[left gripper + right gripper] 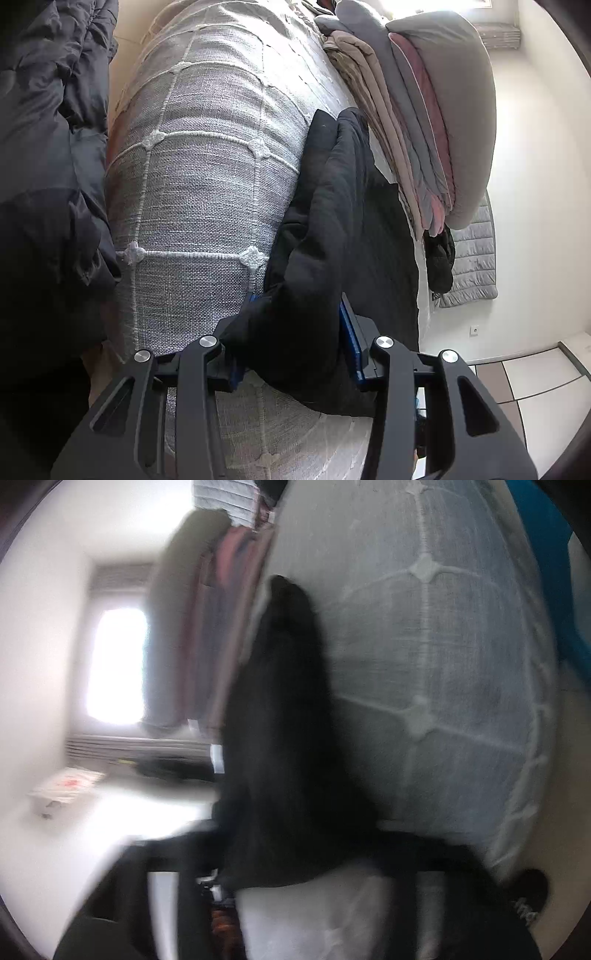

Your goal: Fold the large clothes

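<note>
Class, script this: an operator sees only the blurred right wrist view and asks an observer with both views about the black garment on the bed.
Operator: Is the left gripper on the garment?
Observer: Yes. The left gripper has its blue pads pressed on a bunch of the garment.
Operator: Any other dark clothes nearby?
Observer: A dark puffy jacket sits across the bed from the garment, not touching it.

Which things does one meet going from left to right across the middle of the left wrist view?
Dark puffy quilted jacket → pale grey woven bedspread with white stitched grid → black fabric garment → stack of folded grey, beige and pink clothes → white wall.
</note>
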Demonstrator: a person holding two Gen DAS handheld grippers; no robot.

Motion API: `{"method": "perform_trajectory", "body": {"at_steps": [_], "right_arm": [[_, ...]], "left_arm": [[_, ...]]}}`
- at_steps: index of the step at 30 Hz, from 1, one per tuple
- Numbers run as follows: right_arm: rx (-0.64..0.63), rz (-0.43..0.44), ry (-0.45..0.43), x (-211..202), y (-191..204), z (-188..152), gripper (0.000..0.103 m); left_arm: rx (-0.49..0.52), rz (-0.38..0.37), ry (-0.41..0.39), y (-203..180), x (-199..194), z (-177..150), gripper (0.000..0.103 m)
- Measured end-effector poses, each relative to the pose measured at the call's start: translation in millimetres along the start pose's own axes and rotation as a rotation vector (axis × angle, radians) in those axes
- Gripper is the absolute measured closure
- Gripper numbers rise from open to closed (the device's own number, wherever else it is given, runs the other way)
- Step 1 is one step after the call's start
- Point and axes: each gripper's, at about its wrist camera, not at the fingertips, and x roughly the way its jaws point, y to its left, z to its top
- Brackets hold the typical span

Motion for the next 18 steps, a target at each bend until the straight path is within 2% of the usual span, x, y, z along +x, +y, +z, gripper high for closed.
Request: {"method": "perform_trajectory", "body": {"at_steps": [4,8,13,18], "right_arm": [[-0.029,0.009,-0.007,-3.1,3.9,-3.9,0.073],[-0.091,0.041,-0.023,-14.4,32.7,-16.2,0.077],[-0.170,0.074,-0.010,-39.1,70.6,-37.2,0.077],[-0.204,0.062,0.013,-74.9,71.7,-76.1,0.077]], "left_arm": [[0.005,-0.011,0.016,-1.2,-1.3,0.4,0.066],[0.034,-0.057,0.014,-15.5,-13.5,0.6,0.074],[0.112,-0.091,-0.005,-40.5,-48.0,-9.7,0.078],[0.150,-0.094,0.006,-35.1,-97.5,-39.3,0.078]]}}
